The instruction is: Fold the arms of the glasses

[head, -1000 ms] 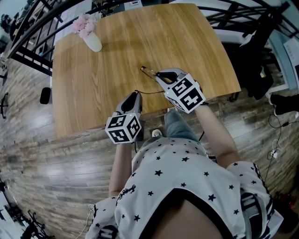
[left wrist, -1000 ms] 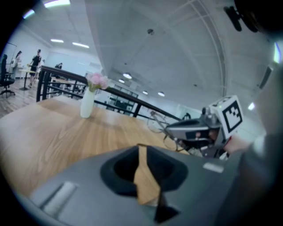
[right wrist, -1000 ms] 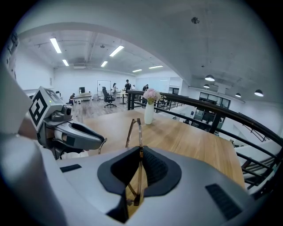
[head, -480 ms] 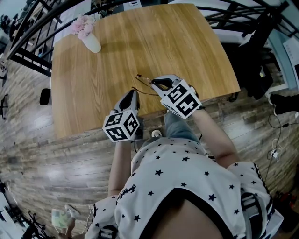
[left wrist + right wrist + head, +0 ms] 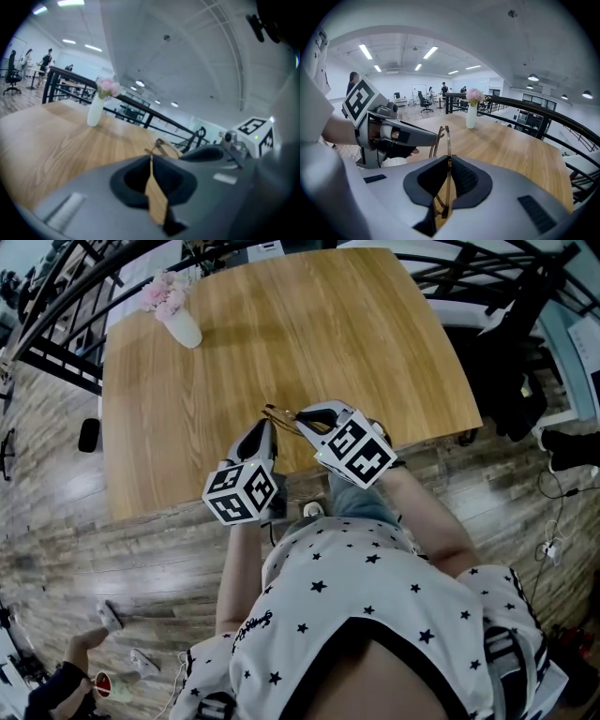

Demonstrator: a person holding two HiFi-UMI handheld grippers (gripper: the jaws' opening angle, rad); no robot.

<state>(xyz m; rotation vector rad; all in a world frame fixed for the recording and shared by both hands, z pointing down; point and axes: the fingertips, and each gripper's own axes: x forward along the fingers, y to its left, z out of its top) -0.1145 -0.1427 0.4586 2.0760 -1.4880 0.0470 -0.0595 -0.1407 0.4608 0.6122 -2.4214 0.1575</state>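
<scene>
glasses [image 5: 277, 412] clamped in my right gripper [image 5: 300, 417]; my left gripper [image 5: 267, 428] jaws have just been closing, pinching one temple arm [image 5: 433, 144].

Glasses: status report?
Right gripper shut on glasses. Left gripper jaws just closed further, onto glasses too. Flower vase far across table, not in way.

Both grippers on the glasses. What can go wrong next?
1. The right gripper clamps the thin-framed glasses while the left gripper, whose jaws have just been closing, pinches the temple arm: a swing off the hinge's axis could bend it.
2. The arm seems caught at the pad tips and may slip.
</scene>
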